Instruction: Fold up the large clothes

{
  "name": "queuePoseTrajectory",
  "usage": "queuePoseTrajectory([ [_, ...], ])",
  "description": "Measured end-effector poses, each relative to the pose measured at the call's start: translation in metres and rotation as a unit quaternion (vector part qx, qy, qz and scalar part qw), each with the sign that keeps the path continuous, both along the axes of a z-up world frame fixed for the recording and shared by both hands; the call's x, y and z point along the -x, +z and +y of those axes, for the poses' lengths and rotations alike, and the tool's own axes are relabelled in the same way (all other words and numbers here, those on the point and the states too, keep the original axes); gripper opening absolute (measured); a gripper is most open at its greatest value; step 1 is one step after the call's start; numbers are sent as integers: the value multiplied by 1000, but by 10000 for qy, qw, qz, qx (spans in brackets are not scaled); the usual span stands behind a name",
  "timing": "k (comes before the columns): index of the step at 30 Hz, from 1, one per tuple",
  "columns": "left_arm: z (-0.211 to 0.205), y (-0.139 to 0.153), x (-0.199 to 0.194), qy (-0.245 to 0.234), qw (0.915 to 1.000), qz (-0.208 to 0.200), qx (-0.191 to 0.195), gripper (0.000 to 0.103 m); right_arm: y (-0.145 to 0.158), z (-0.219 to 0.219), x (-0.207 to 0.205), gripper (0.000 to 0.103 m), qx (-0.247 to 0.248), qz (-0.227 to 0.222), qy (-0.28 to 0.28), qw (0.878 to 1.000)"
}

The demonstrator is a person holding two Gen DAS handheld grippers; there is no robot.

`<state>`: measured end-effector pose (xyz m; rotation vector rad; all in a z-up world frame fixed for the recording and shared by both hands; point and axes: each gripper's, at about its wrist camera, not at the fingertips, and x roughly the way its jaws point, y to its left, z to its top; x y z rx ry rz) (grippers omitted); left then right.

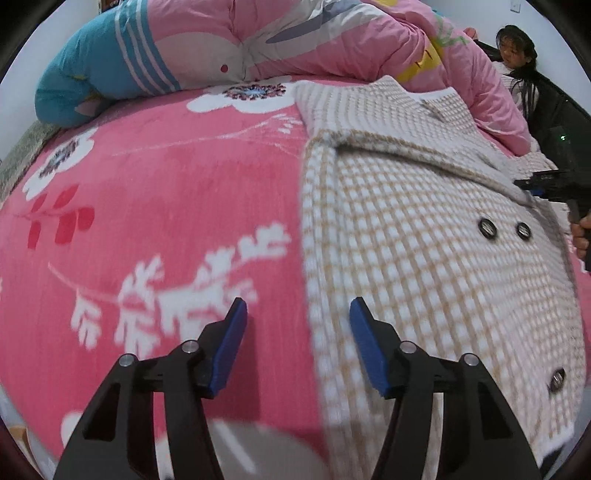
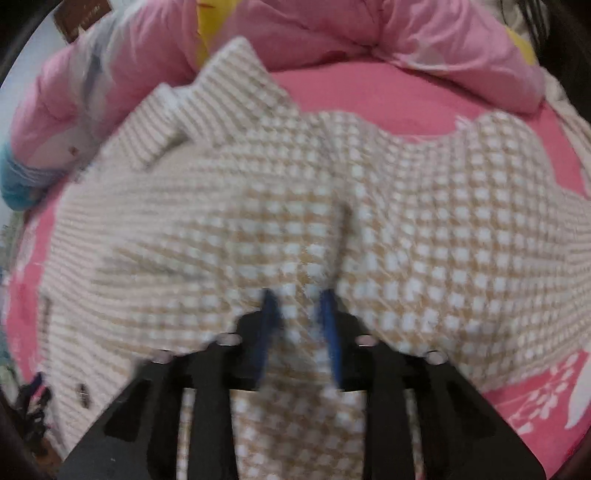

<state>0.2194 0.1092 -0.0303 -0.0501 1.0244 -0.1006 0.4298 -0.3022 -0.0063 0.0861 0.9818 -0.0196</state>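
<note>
A large beige-and-white checked coat (image 1: 424, 229) with dark buttons lies spread on a pink flowered blanket (image 1: 155, 206). My left gripper (image 1: 297, 314) is open and empty, hovering over the coat's left edge where it meets the blanket. In the right wrist view the coat (image 2: 424, 221) fills the frame, and my right gripper (image 2: 299, 310) is closed on a raised fold of its fabric, the jaws narrowly apart with cloth between them. That view is blurred. The right gripper also shows in the left wrist view (image 1: 546, 184) at the coat's right side.
A rumpled pink quilt (image 1: 295, 37) and a blue striped pillow (image 1: 92, 81) lie along the bed's far side. A dark-haired person (image 1: 517, 48) sits at the far right. The quilt also shows in the right wrist view (image 2: 332, 33).
</note>
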Motion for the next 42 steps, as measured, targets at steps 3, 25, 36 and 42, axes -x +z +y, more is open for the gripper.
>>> queuePoseTrajectory([
  [3, 6, 6, 25, -116, 9995, 39, 301, 57, 21, -6, 58, 58, -278, -421, 34, 9987],
  [25, 15, -35, 158, 715, 9621, 470, 2590, 20, -71, -7, 328, 40, -2454, 98, -61, 9694],
  [36, 36, 85, 180, 42, 9812, -742, 1781, 7, 60, -11, 373, 4, -2153, -1333, 487, 9662],
  [42, 52, 89, 225, -220, 9839, -289, 1748, 7, 44, -20, 413, 4, -2425, -1014, 640, 9627],
])
